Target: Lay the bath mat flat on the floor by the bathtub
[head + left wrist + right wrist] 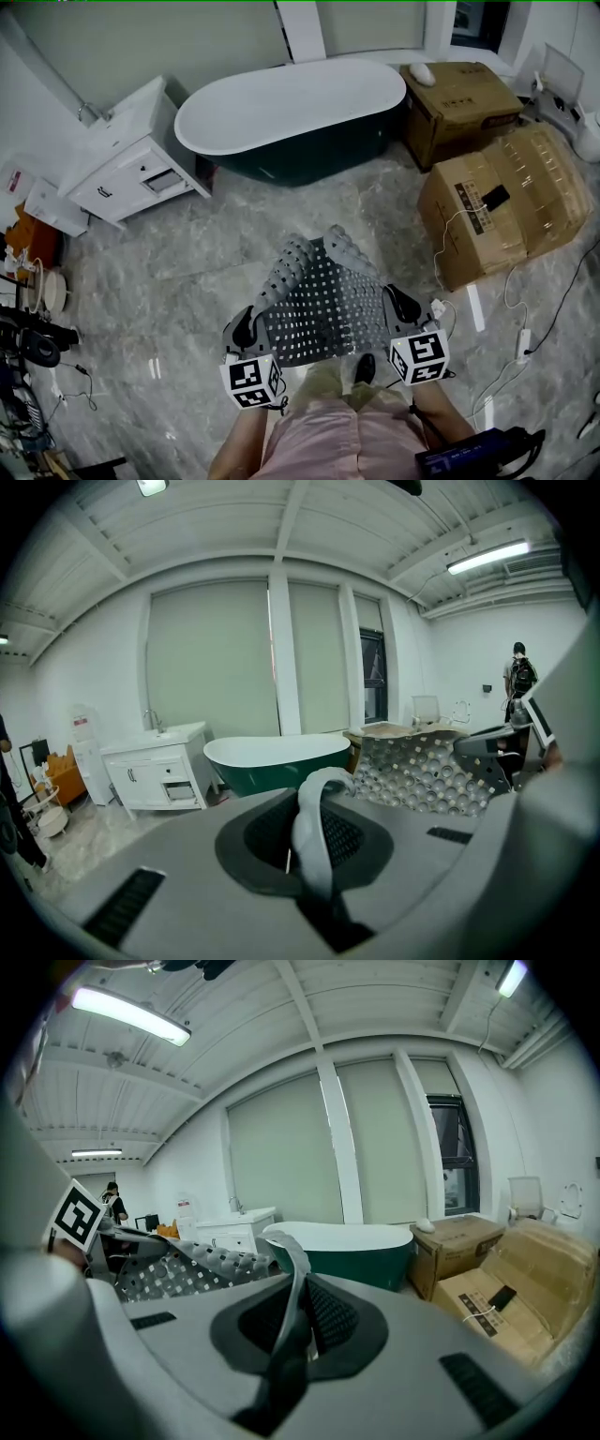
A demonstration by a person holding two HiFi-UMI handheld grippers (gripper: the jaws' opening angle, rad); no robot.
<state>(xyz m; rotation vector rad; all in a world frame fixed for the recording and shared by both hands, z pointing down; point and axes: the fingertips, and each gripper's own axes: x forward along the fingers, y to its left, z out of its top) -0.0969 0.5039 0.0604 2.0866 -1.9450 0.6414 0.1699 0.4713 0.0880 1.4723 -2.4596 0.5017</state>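
clamping the bath mat (323,300) by its near edge, left gripper (246,329) and right gripper (401,304) hold it above the floor (169,281).

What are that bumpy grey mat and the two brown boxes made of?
The bath mat looks like soft rubber or flexible plastic, matte grey: it curls over at its far edge, with moulded bumps and rows of holes. The boxes look like plain brown cardboard, dull-surfaced, with creased, dented panels.

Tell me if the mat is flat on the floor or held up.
The mat is held up, not flat. The left gripper and right gripper are each shut on a near corner; its far edge curls over.
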